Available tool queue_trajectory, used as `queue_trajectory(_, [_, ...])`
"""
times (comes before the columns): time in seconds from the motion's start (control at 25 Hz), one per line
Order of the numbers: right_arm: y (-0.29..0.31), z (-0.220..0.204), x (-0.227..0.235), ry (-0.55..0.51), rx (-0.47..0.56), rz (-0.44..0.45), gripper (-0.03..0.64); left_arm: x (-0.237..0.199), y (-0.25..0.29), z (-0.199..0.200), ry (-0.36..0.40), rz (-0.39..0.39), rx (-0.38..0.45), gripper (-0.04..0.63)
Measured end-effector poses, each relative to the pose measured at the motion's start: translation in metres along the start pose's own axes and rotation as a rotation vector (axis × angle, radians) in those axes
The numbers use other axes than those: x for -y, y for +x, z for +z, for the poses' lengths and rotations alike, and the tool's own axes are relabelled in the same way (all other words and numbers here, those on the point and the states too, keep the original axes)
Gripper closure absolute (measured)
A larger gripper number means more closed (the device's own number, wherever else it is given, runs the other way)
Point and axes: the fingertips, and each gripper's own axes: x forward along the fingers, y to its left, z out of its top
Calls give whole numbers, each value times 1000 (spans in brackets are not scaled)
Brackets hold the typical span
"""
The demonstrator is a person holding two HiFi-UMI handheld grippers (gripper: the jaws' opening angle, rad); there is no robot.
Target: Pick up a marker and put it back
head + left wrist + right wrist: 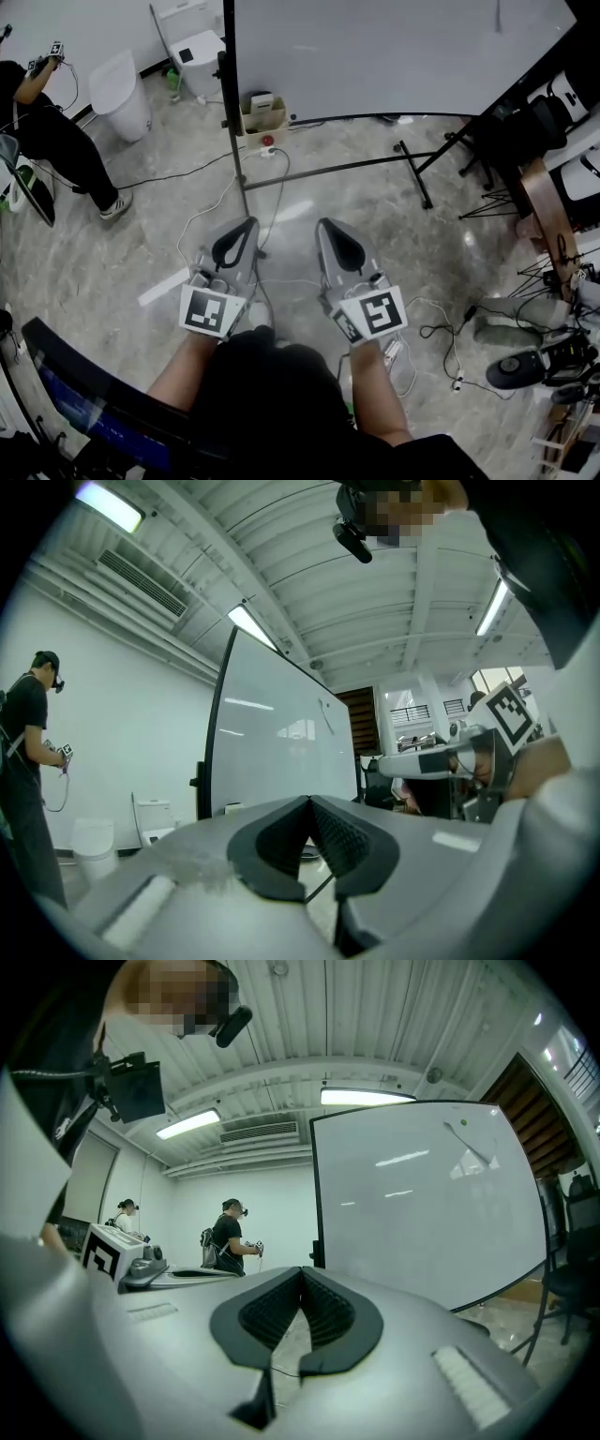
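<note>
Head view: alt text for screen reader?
The left gripper and right gripper, both shut and empty, sit side by side over a grey floor, pointing toward a whiteboard. Another person stands far left near a white bin.

Big whiteboard (394, 56) stands ahead, cardboard box (263, 114) at its foot, white bin (122, 94) further left, person (56, 141) in black nearby, cables (433, 330) on the floor (375, 202).
</note>
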Motion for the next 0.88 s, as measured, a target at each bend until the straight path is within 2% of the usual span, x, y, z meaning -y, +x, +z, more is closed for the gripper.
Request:
queue_trajectory(0.4, [38, 0, -14, -44, -17, -10, 607, -40, 5, -2, -10, -18, 23, 591])
queue_trajectory(0.88, [84, -1, -17, -54, -19, 53, 607, -79, 10, 1, -15, 46, 30, 592])
